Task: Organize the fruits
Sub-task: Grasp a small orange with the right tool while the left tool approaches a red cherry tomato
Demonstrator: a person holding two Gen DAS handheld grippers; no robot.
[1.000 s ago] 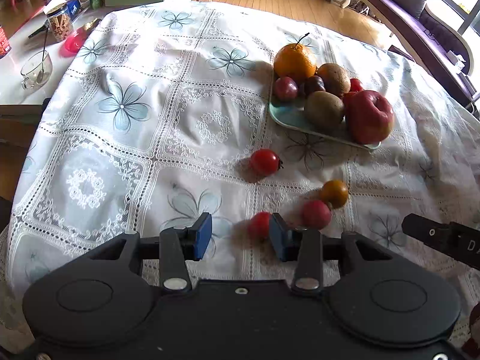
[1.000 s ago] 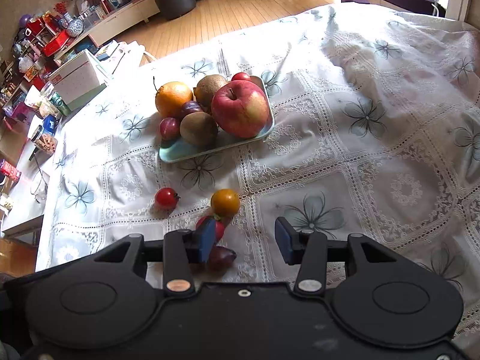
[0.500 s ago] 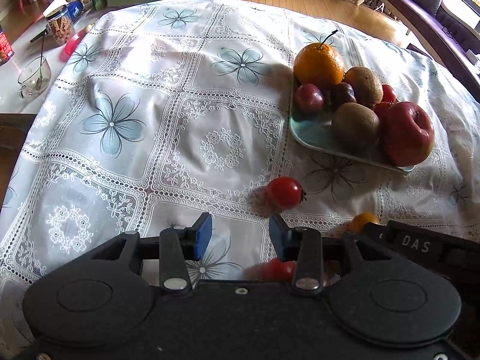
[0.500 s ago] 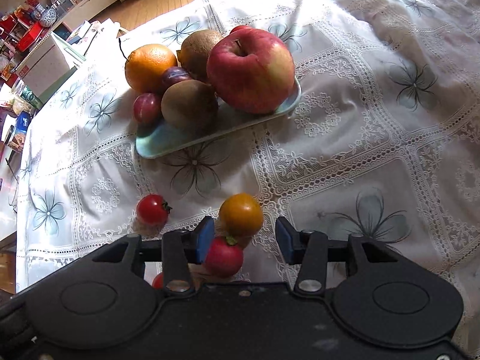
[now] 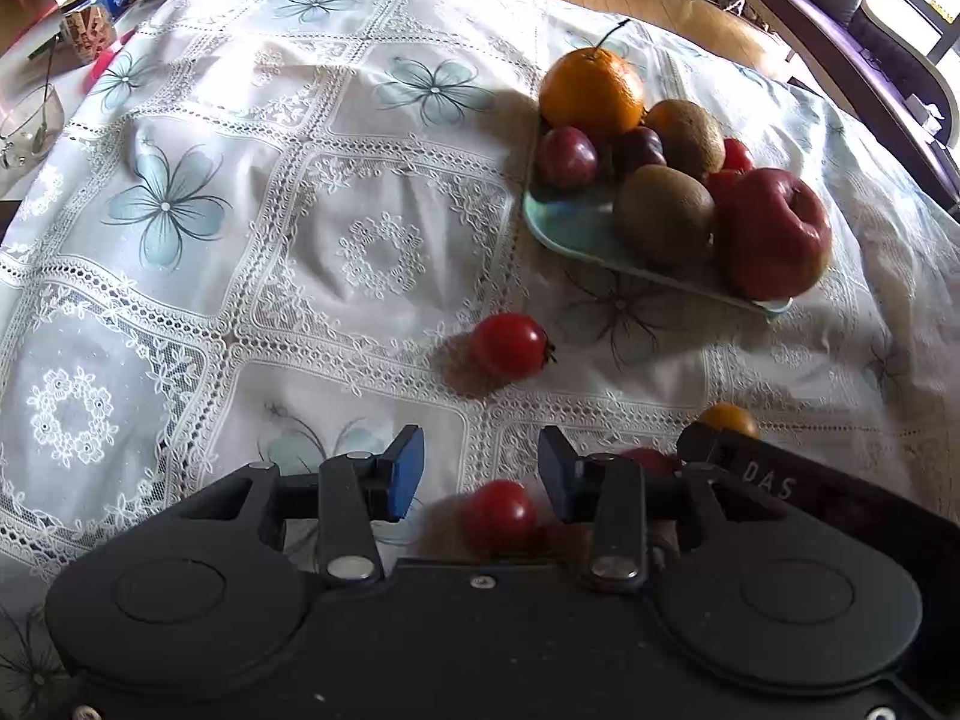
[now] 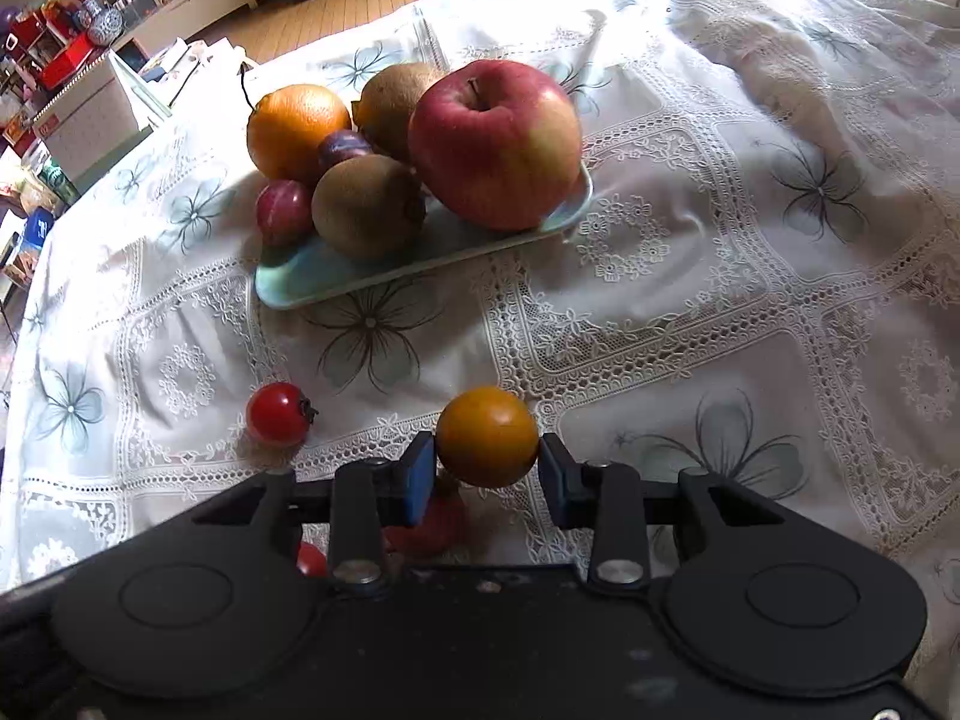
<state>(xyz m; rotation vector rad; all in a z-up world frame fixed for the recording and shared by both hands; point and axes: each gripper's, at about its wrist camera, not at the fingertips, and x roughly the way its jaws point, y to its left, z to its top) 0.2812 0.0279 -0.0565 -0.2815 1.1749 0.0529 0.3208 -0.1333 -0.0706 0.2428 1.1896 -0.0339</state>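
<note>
A teal plate [image 5: 570,228] [image 6: 312,282] holds an orange [image 6: 297,129], an apple [image 6: 498,141], kiwis and plums. Small fruits lie loose on the lace cloth. My right gripper [image 6: 486,483] is open, its pads close on either side of an orange tomato [image 6: 486,435] [image 5: 726,420]. A red fruit [image 6: 432,525] lies under its left finger. My left gripper [image 5: 480,474] is open over a red tomato [image 5: 501,513], which sits low between the fingers. Another red tomato [image 5: 510,343] [image 6: 277,414] lies ahead of both. The right gripper's black body [image 5: 768,486] shows beside my left.
A side table at the left carries a glass cup [image 5: 30,120] and jars [image 5: 90,30]. A purple sofa [image 5: 840,18] stands beyond the table's far right. A white box [image 6: 90,114] sits past the plate. The cloth drops off at the left edge.
Both grippers moved forward toward the plate. The orange tomato came in between the right pads. The near red tomato slid back between the left fingers.
</note>
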